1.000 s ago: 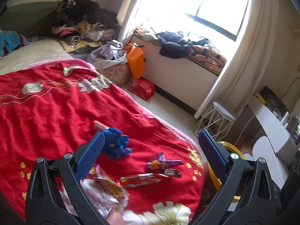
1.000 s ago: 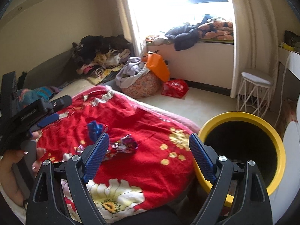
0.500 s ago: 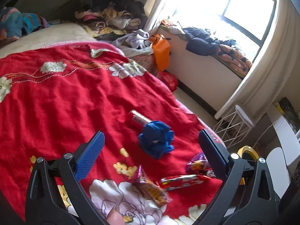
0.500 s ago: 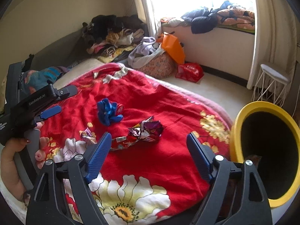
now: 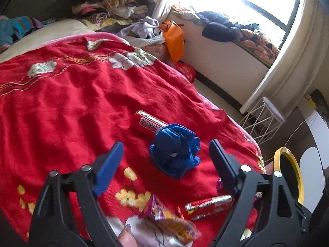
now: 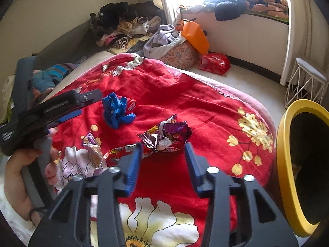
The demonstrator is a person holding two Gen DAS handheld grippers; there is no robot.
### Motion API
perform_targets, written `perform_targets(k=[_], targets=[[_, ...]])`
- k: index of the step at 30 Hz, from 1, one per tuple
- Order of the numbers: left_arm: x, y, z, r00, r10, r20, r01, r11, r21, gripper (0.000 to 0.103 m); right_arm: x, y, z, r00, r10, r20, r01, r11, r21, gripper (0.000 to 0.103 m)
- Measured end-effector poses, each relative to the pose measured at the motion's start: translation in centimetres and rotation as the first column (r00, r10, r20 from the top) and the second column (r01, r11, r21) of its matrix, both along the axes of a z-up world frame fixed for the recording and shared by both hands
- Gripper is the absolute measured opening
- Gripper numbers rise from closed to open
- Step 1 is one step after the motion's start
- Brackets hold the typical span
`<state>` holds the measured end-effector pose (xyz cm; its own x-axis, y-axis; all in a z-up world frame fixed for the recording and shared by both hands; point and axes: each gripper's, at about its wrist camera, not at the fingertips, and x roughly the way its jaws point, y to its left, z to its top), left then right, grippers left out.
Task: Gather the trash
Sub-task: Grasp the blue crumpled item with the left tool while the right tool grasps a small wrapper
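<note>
The left tongs (image 5: 165, 154) are hanging over the red blanket (image 5: 72, 107) on the bed, jaws standing wide though they have just been narrowing, with nothing pressed between them. A crumpled blue wad (image 5: 174, 150) is lying between the tips at mid-frame, apart from both pads. A red can (image 5: 147, 123) is lying just behind it, touching it; its label shows print too small to read. At the lower middle a red foil wrapper (image 5: 207, 206) and a purple-yellow packet (image 5: 170, 222) are resting on the blanket, their lettering blurred.

In the right wrist view the right tongs (image 6: 163, 154) are sitting narrow, having just been closing, and the pads are not pinching anything. A crumpled purple wrapper (image 6: 166, 135) is lying just beyond the tips at centre; its writing cannot be made out. At the right edge a yellow-rimmed bin (image 6: 287, 123) is standing beside the bed. A hand (image 6: 18, 175) at the lower left is gripping the other tool's handle, whose faint lettering is unreadable.
</note>
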<state>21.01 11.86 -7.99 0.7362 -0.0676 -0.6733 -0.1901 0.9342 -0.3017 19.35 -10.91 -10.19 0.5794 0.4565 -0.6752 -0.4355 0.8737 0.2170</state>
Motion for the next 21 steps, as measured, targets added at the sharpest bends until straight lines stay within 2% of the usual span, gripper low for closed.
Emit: perform_targets(k=[1, 3, 6, 8, 9, 11, 15, 21], targets=[[0.4, -0.1, -0.2, 1.0, -0.006, -0.007, 0.006, 1.0, -0.005, 0.071, -0.2, -0.1, 0.0, 1.0, 0.007, 0.005, -0.007, 1.0, 0.006, 0.022], [1.2, -0.3, -0.8, 0.999, -0.02, -0.025, 0.02, 1.0, -0.012, 0.065, -0.5, -0.2, 0.2, 1.0, 0.017, 0.013, -0.018, 1.0, 0.017, 0.02], [1.7, -0.3, -1.8, 0.998, -0.023, -0.062, 0.022, 1.0, -0.021, 0.049, -1.0, -0.4, 0.4, 0.999, 0.029, 0.015, -0.029, 0.999, 0.032, 0.018], [1.7, -0.4, -2.1, 0.997, -0.028, -0.071, 0.026, 0.999, -0.035, 0.034, -1.4, -0.6, 0.6, 0.999, 0.035, 0.02, -0.036, 0.999, 0.041, 0.018], [1.6, -0.4, -2.2, 0.997, -0.032, -0.072, 0.029, 0.999, -0.036, 0.032, -1.6, -0.7, 0.8, 0.999, 0.035, 0.021, -0.036, 0.998, 0.047, 0.018], [1.5, -0.6, -2.2, 0.997, -0.04, -0.067, 0.037, 0.999, -0.037, 0.016, -1.9, -1.0, 1.0, 0.999, 0.035, 0.021, -0.036, 0.998, 0.058, 0.018], [0.8, -0.6, -1.8, 0.998, -0.042, -0.055, 0.04, 0.998, -0.047, 0.008, -2.2, -1.5, 1.5, 0.999, 0.03, 0.025, -0.031, 0.997, 0.074, 0.016], [-0.8, -1.1, -0.1, 0.999, -0.053, -0.01, 0.052, 0.997, -0.061, 0.006, -2.6, -2.5, 2.4, 0.999, 0.02, 0.033, -0.024, 0.994, 0.11, 0.015]])
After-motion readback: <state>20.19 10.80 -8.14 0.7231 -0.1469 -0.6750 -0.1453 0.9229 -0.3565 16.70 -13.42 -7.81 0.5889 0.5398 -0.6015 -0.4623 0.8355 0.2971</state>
